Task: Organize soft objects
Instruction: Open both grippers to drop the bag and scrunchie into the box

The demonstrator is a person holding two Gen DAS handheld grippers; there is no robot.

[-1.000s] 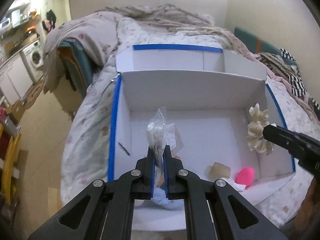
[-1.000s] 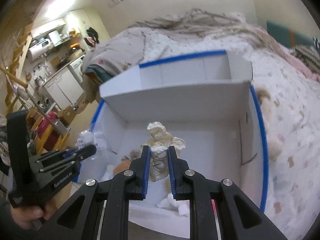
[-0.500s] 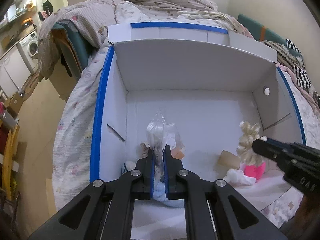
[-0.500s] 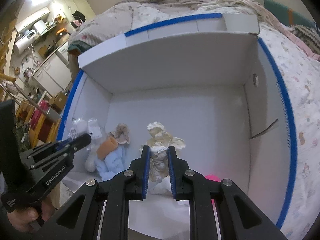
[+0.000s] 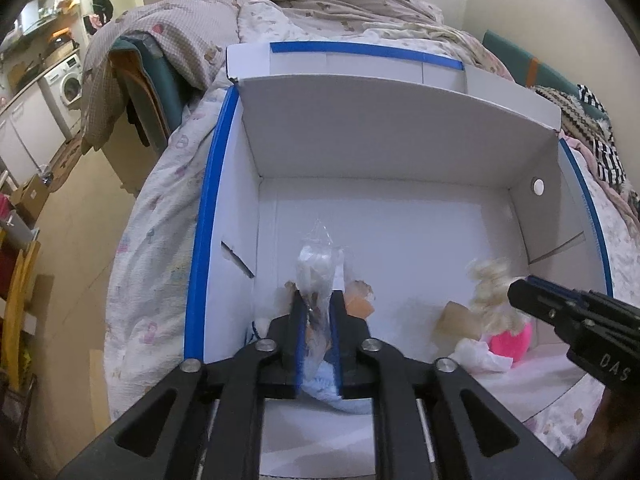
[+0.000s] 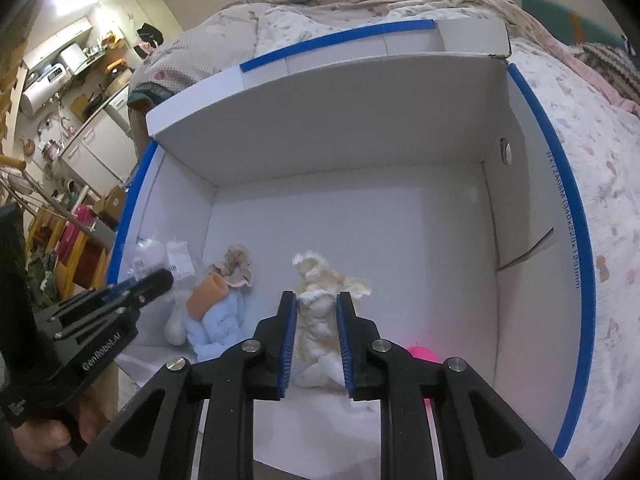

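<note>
A white cardboard box (image 5: 400, 120) with blue-taped rims lies on a bed. My left gripper (image 5: 317, 296) is low in its near left part. Its jaws are opening, and a clear plastic bag (image 5: 316, 264) with white padding stands loosely between them. In the right wrist view, my right gripper (image 6: 316, 298) has a cream fluffy thing (image 6: 316, 276) between its pads. Those jaws are opening a little, and the cream fluff still touches both pads. The left wrist view shows the right gripper (image 5: 516, 290) above a pink ball (image 5: 514, 338).
On the box floor (image 6: 380, 232) lie an orange foam tube (image 6: 208, 296), a light blue fluffy cloth (image 6: 218, 328), a beige scrunchie (image 6: 238, 268), a tan sponge (image 5: 456, 318) and white fluff (image 5: 480, 356). Rumpled bedding surrounds the box. A kitchen with a washing machine (image 5: 70, 84) is at the far left.
Both grippers have sunk into the box with their loads. The left jaws, earlier clamped tight on the bag, now stand apart. The right jaws have widened slightly.
</note>
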